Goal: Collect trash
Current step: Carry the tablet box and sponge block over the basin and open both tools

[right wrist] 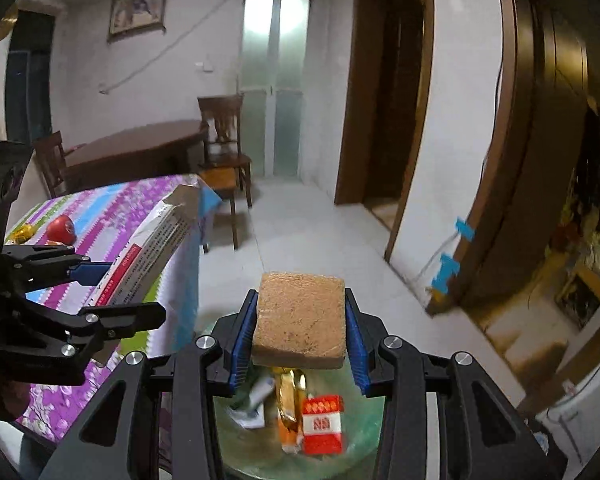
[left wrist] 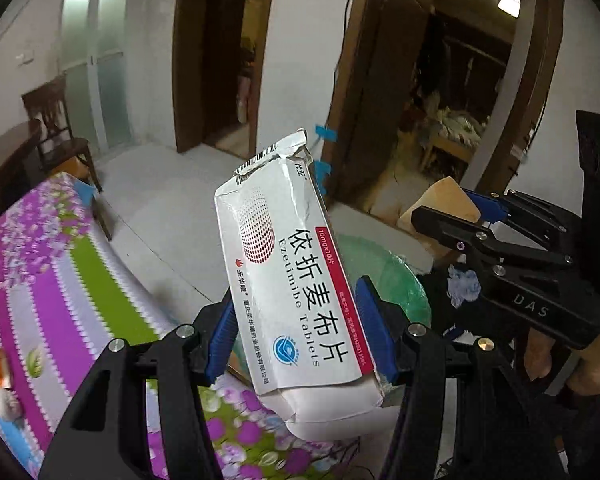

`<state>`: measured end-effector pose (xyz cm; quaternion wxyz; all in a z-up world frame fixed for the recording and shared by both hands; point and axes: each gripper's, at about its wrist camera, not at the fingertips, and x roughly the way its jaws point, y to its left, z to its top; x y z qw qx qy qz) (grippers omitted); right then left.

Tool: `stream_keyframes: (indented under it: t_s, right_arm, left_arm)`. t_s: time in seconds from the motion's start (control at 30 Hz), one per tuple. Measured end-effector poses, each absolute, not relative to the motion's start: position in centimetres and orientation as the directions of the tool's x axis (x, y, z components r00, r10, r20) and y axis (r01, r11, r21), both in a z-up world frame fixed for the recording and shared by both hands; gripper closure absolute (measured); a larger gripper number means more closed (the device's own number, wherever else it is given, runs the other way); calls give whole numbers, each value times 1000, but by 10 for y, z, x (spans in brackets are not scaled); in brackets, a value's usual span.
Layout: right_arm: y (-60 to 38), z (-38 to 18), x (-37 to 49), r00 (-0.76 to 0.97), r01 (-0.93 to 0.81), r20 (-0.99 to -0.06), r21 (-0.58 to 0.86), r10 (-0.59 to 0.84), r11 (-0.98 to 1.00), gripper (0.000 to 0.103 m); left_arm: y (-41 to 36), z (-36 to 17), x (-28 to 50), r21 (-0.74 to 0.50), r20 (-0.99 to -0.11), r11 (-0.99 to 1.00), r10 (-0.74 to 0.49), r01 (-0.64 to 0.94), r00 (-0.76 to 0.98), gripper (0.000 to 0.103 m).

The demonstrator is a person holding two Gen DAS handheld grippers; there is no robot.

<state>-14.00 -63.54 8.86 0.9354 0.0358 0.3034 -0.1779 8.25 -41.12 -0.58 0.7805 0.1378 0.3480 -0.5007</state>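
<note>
Two handheld grippers carry trash toward a bin beside a cloth-covered table. Nearest the lens, the left gripper (left wrist: 296, 332) is clamped across the lower half of a crumpled white tablet box (left wrist: 296, 272), which stands nearly upright with its torn flap at the top, a hold that keeps it clear of the table edge. Just alongside, the right gripper (right wrist: 300, 332) is clenched on a tan sponge block (right wrist: 300, 316), blue pads (right wrist: 244, 332) pressing both sides so the block stays level directly above the bin (right wrist: 356, 436). Below it, the green-lined bin already holds a red carton (right wrist: 323, 424), a gold wrapper (right wrist: 290, 400) and scraps of paper, suggesting the collection is well along and both items are poised for dropping. To the left, the table's floral striped cloth (right wrist: 100, 208) bears a red apple (right wrist: 60, 229) and a small gold object near its far side. Beyond lie a pale tiled floor (right wrist: 300, 224), a dark wooden dining table (right wrist: 136, 148) with chairs, a frosted glass door (right wrist: 276, 80), a framed picture (right wrist: 138, 10) and brown door frames opening on dim rooms.
</note>
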Motion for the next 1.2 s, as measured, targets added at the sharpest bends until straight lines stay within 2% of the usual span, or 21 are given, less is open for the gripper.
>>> stream_keyframes:
  t_s: [0.2,0.37,1.2]
  right_arm:
    - [-672,50,-133,698,375,-655,-12,-290,927,61]
    - [-662,25,-119,675,377,-684,-4,-278,926,61]
    - [-643,16,-105,653,383,-706,-5,-274,924,60]
  left_arm:
    - [-440,-33,89,-147,-737,459,-642,876,213,49]
    - [-451,-52,90,-148,-771,461,-608,875,190,49]
    - [-458,-55,88,-133,-781,476,-590,869,203,48]
